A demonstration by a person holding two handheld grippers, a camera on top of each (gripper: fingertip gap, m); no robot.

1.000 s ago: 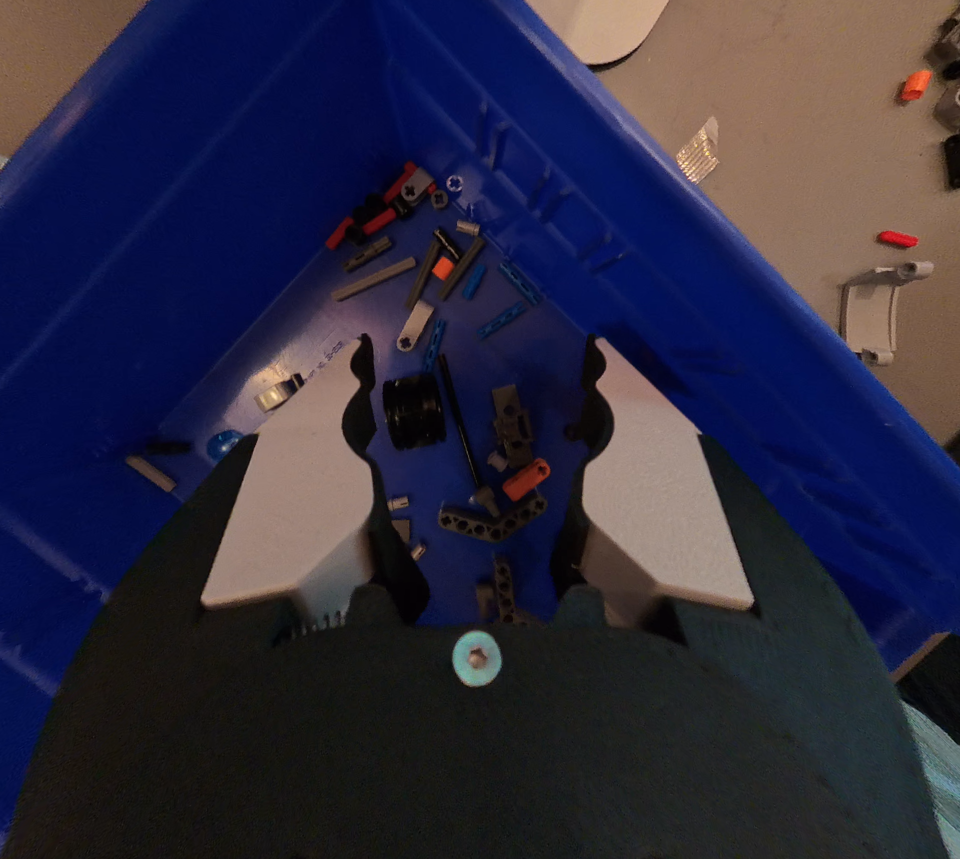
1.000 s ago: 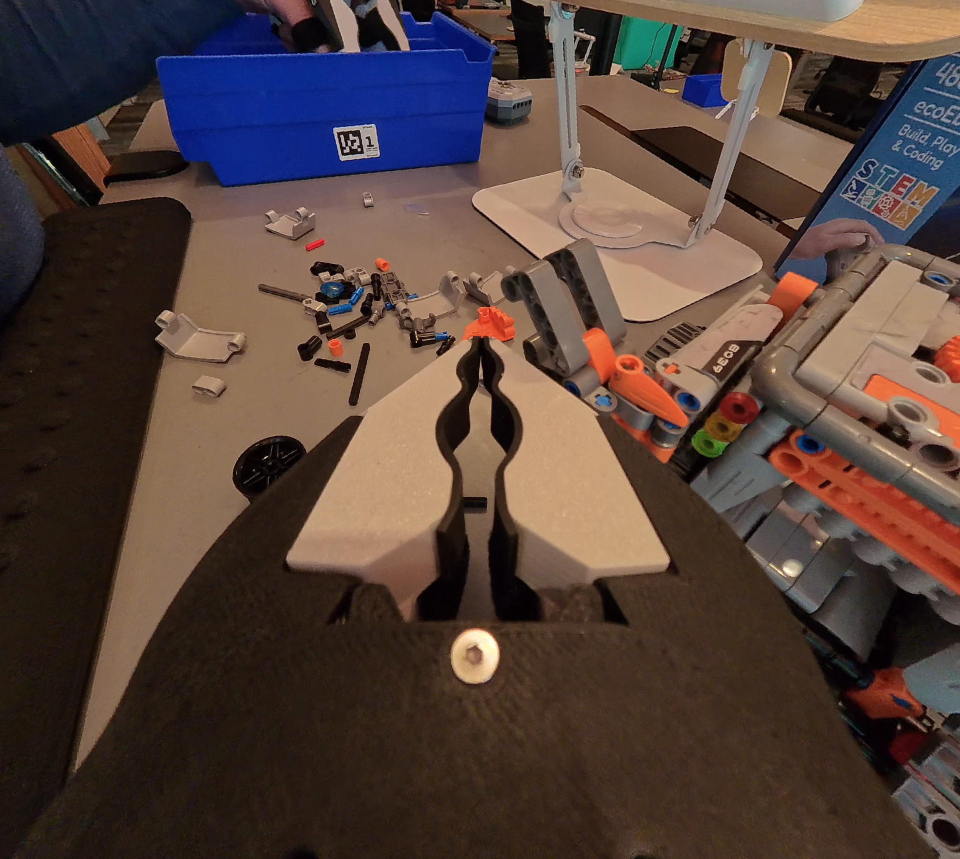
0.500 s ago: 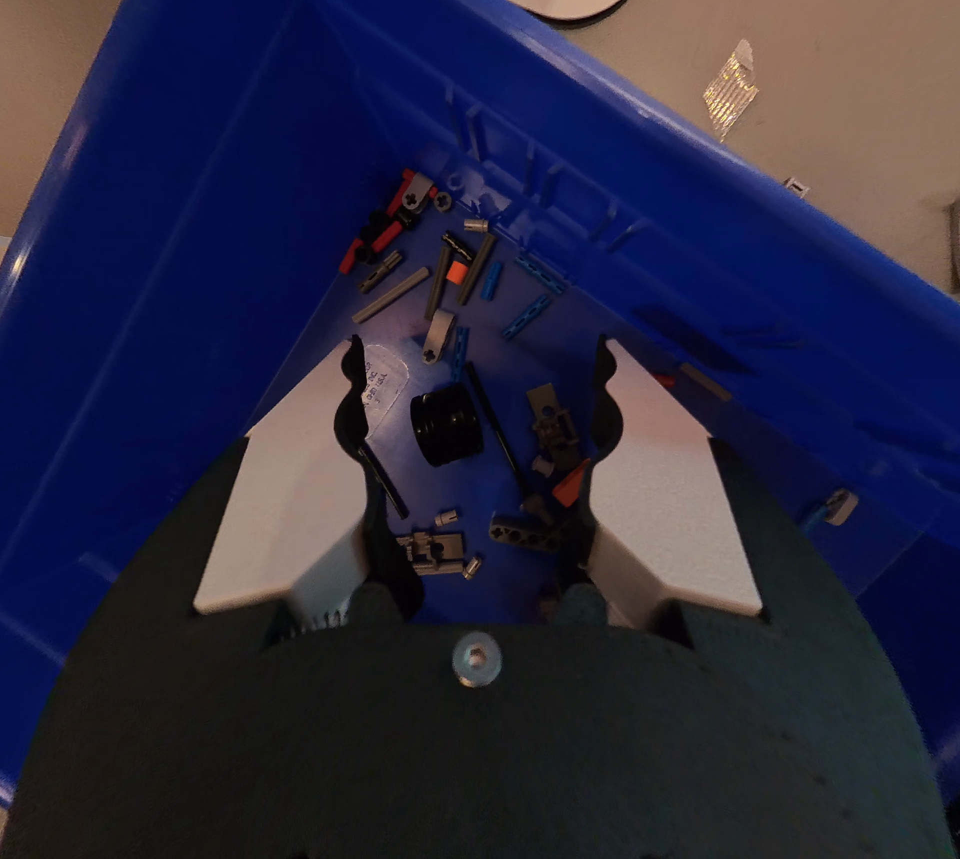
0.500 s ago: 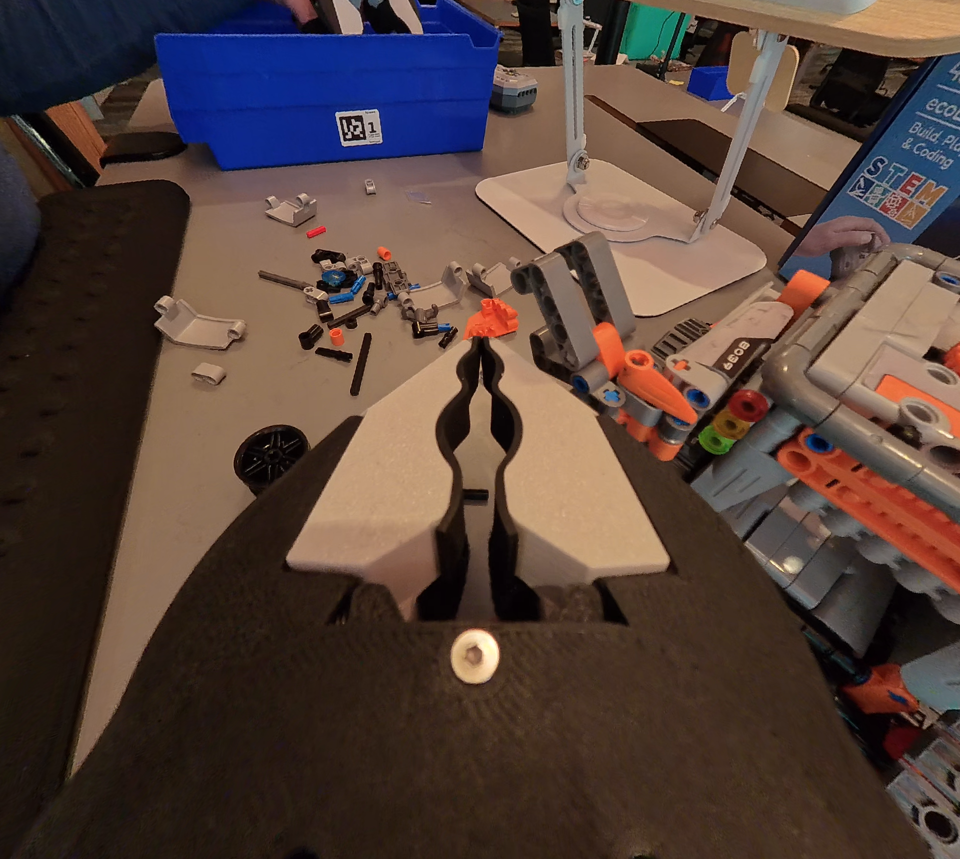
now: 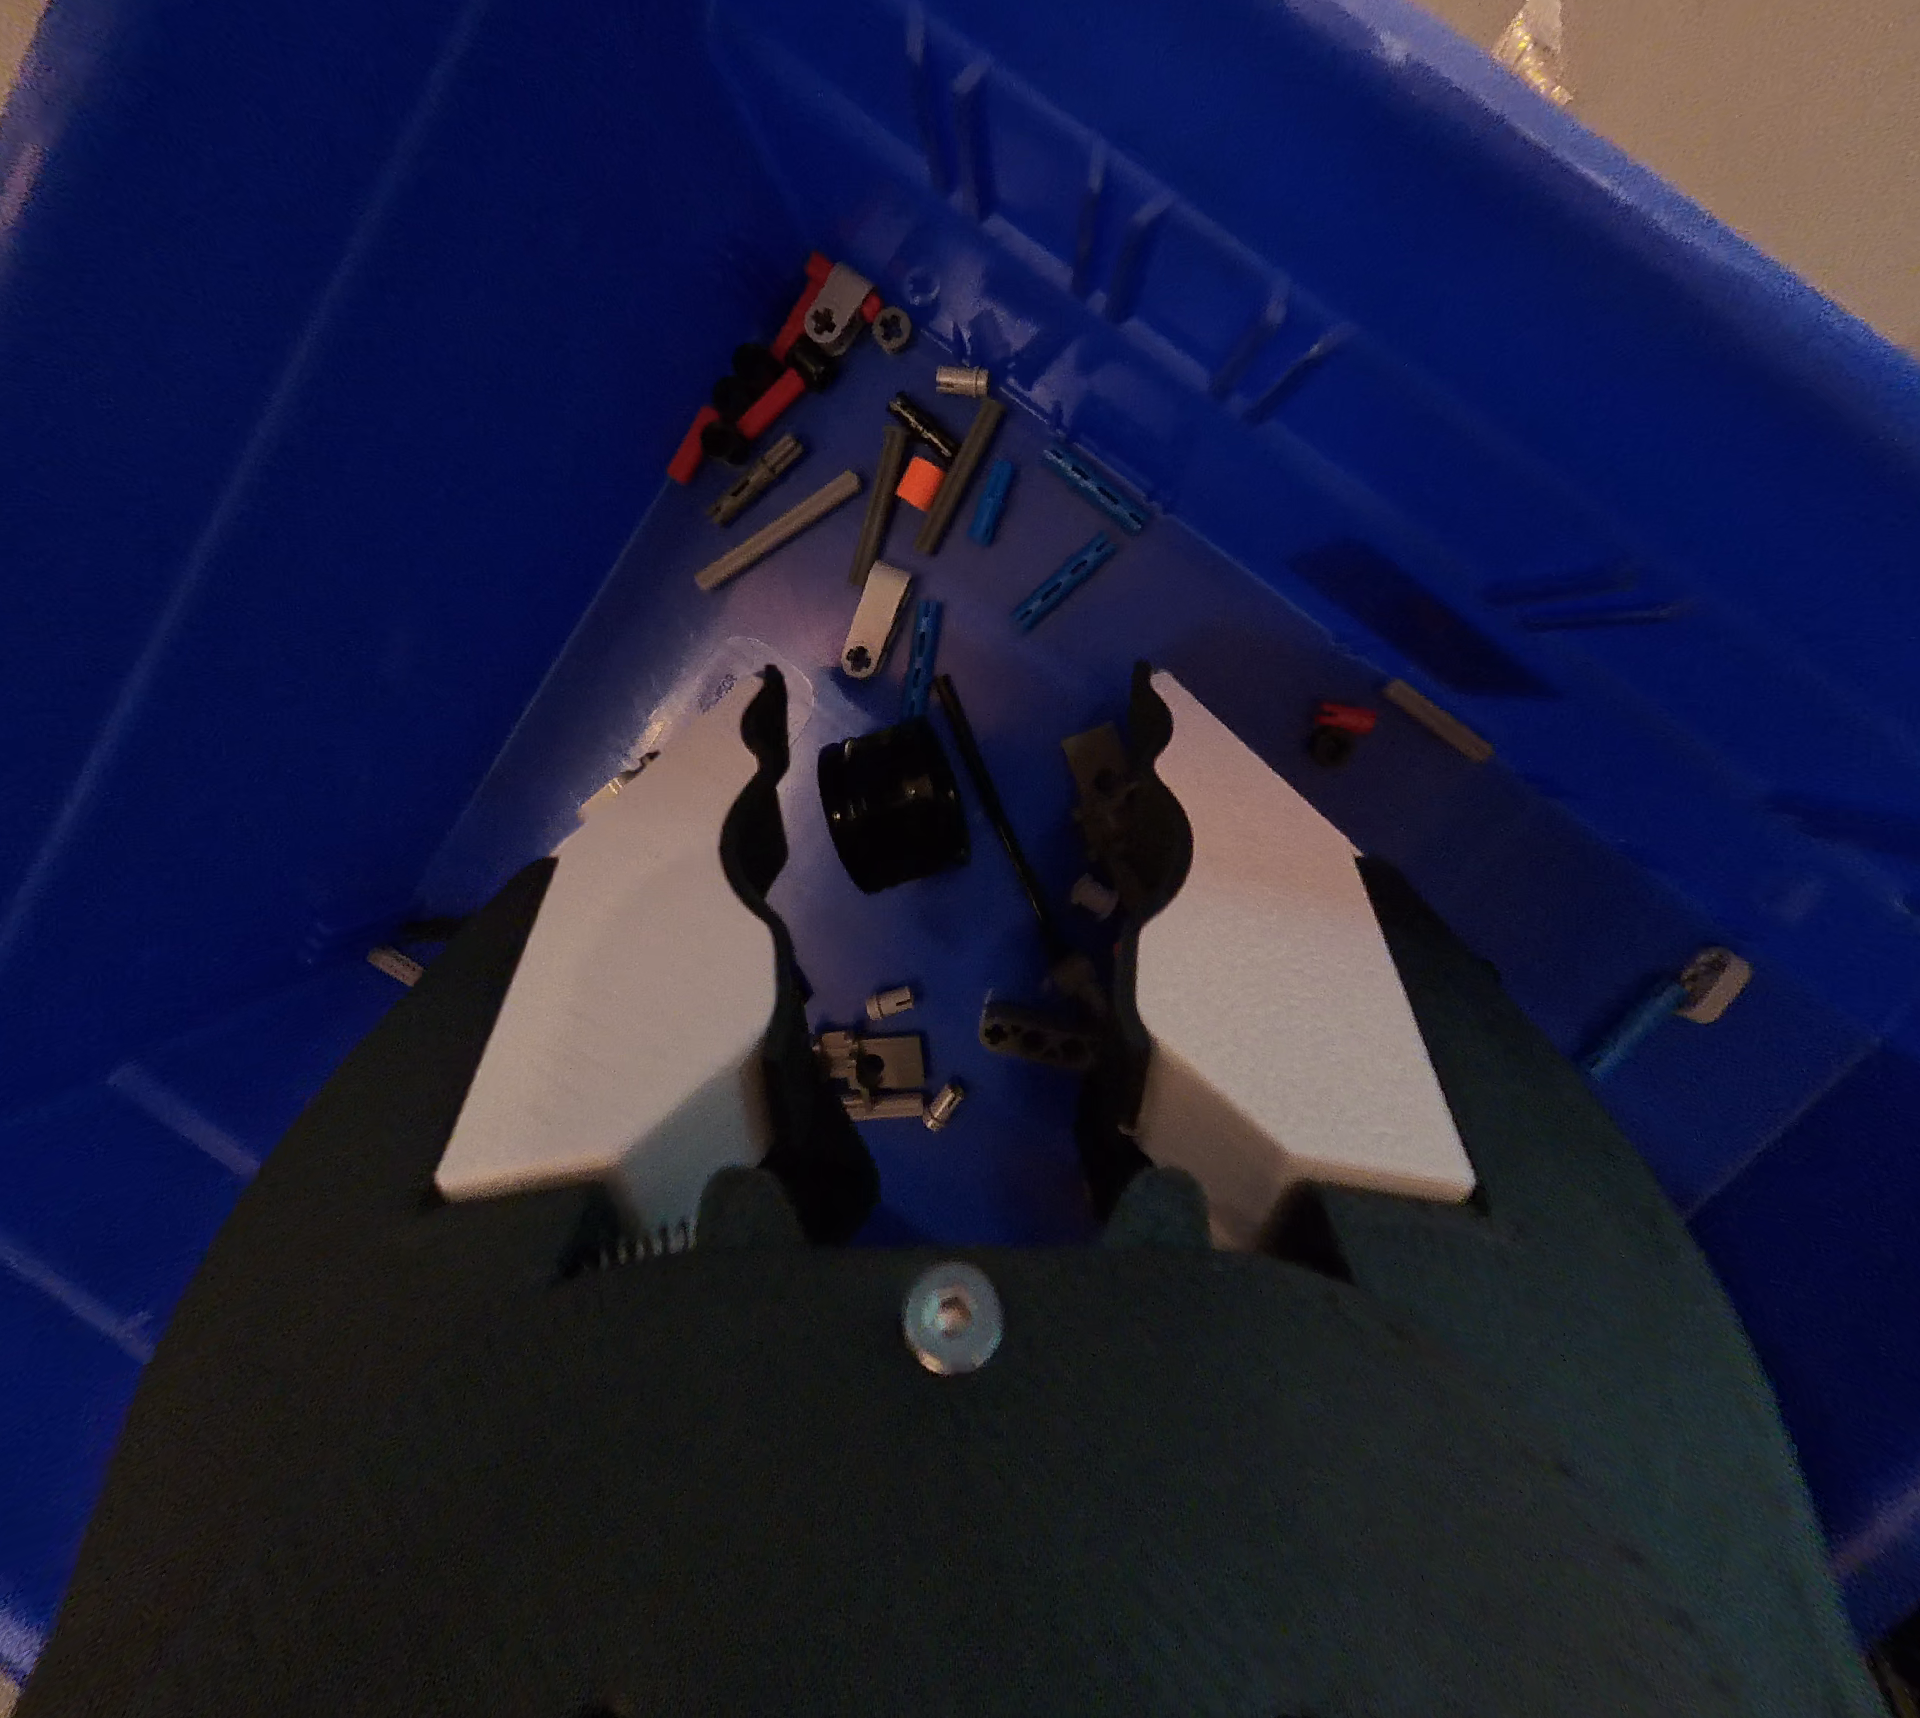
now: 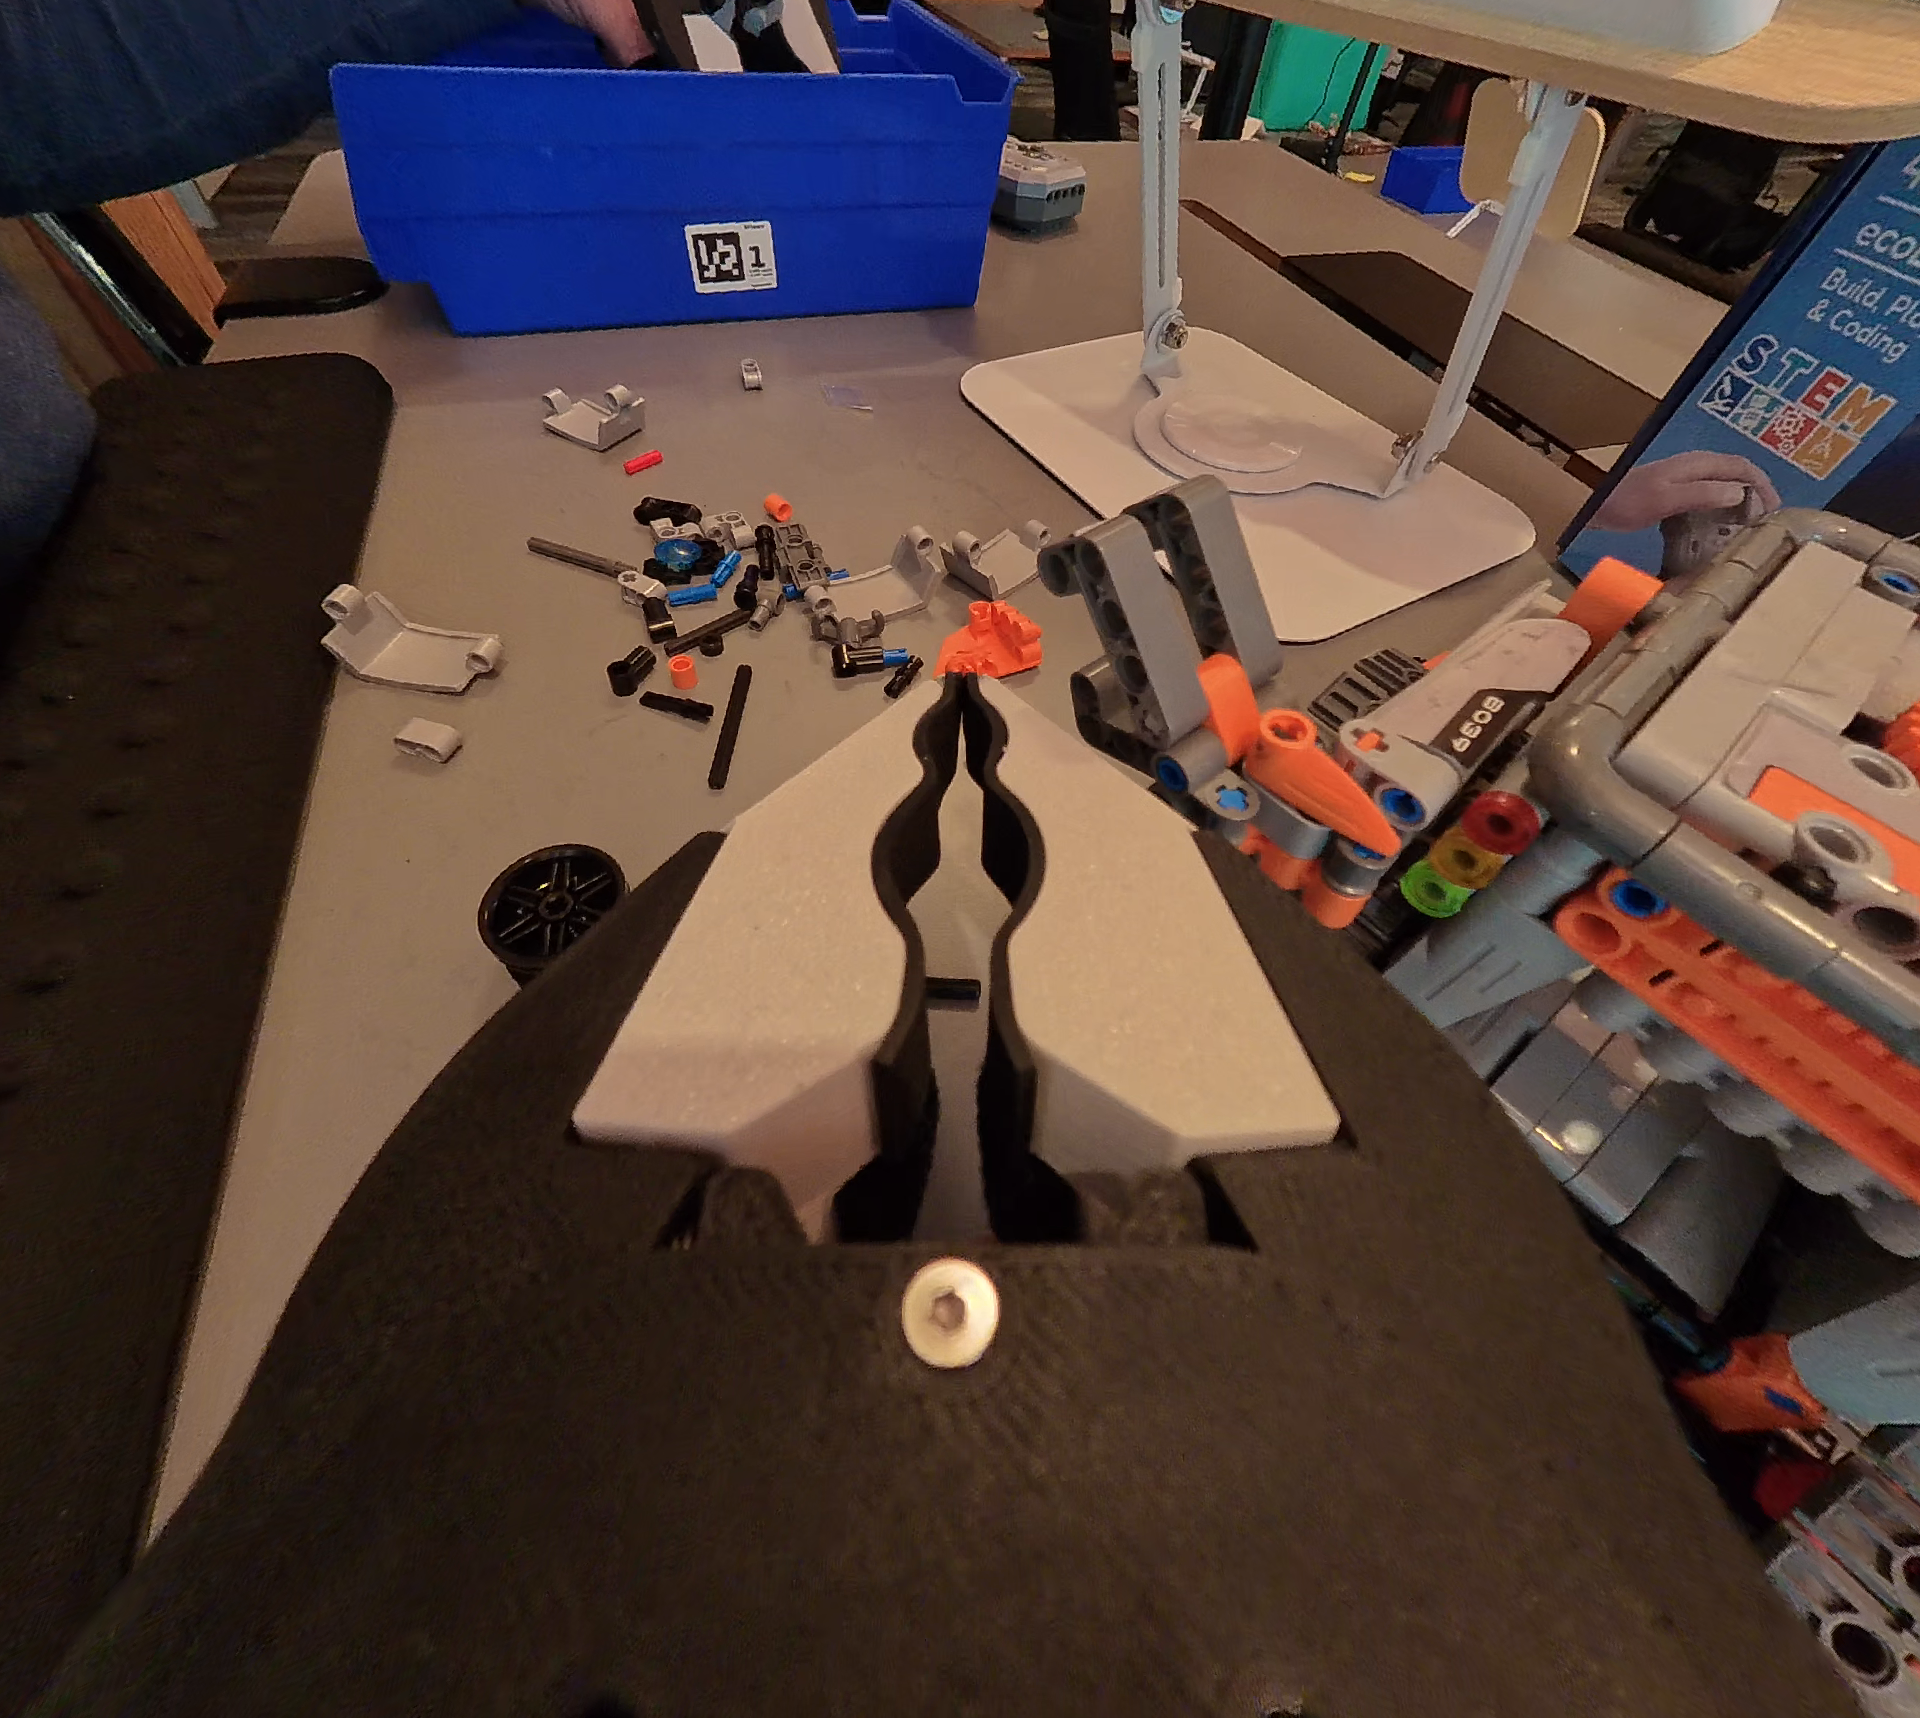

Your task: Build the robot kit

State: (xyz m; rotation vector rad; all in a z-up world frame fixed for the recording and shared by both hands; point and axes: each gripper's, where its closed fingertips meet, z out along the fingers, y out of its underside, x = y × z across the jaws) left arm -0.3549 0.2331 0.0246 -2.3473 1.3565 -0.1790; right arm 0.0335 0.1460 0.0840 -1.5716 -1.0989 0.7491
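My left gripper (image 5: 956, 681) is open inside a blue bin (image 5: 436, 338), low over its floor. A black wheel (image 5: 899, 801) lies between its fingers, nearer the left one, with a thin black axle (image 5: 992, 795) beside it. A dark grey connector (image 5: 1107, 785) is by the right finger. My right gripper (image 6: 961, 681) is shut above the grey table (image 6: 436, 837). An orange piece (image 6: 987, 634) lies right at its tips; I cannot tell if it is pinched. In the right wrist view a hand holds the left gripper (image 6: 727, 6) in the bin (image 6: 665, 214).
Small grey, blue, red and black pins (image 5: 883, 505) lie in the bin's far corner. On the table are a scatter of small parts (image 6: 748, 588), a black wheel (image 6: 551, 899), a grey panel (image 6: 410, 645), a white stand base (image 6: 1247, 463) and a grey-orange brick model (image 6: 1558, 837). A black mat (image 6: 156, 733) lies left. Spacing between my two grippers at the tips: around 40 cm. My right gripper's tips are some 11 cm from the orange piece (image 6: 987, 634).
My left gripper has moved lower into the bin, so the black wheel now lies between its open fingers. My right gripper stays shut and has barely moved.
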